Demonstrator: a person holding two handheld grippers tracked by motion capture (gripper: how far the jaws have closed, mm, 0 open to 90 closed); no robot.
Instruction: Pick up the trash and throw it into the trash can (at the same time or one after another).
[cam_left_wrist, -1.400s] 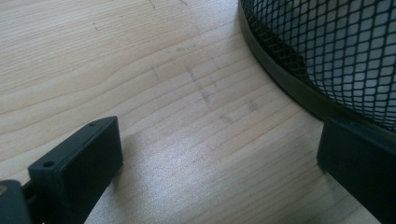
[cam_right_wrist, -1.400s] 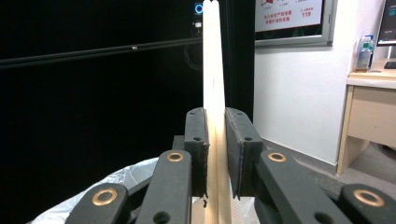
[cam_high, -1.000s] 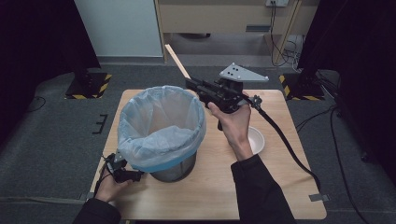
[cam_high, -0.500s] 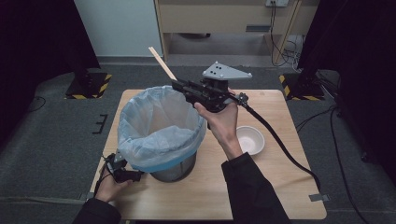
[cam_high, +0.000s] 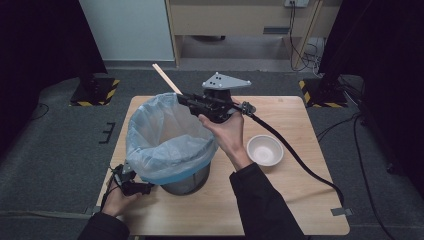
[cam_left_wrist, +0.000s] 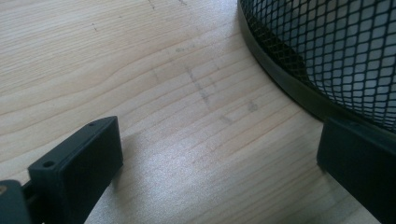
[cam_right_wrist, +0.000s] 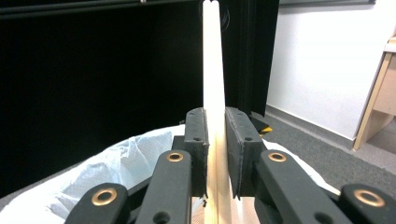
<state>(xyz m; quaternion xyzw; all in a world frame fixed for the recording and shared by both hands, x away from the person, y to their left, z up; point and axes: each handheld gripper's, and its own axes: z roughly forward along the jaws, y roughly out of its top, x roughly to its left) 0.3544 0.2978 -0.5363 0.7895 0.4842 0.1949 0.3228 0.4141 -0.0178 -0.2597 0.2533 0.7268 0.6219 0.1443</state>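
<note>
The pale wooden stick (cam_high: 165, 80) is clamped between the closed jaws of the right gripper (cam_high: 186, 98), held in the air above the far rim of the bin. In the high view its long axis runs on a slant, the free end pointing away from the person and to the left, out past the far edge of the counter (cam_high: 300, 200). In the right gripper view the stick (cam_right_wrist: 212, 84) rises straight up out of the pads, which press on it from both sides.

Below it stands a black mesh waste bin (cam_high: 187, 181) lined with a light blue plastic bag (cam_high: 165, 135), whose rim is folded over the top. The left gripper (cam_high: 131, 186) rests low on the counter just beside the foot of the bin; its jaws stand open, with bare wood between them and one jaw close against the mesh wall (cam_left_wrist: 345, 51).

A small white bowl (cam_high: 264, 149) sits on the counter to the right of the bin, near the person's right forearm.

The counter is light wood with visible grain. Around it lies grey carpet, with black drapes at both sides, yellow-and-black striped stand feet, and a white wall panel and a wooden cabinet at the back. No writing can be read.
</note>
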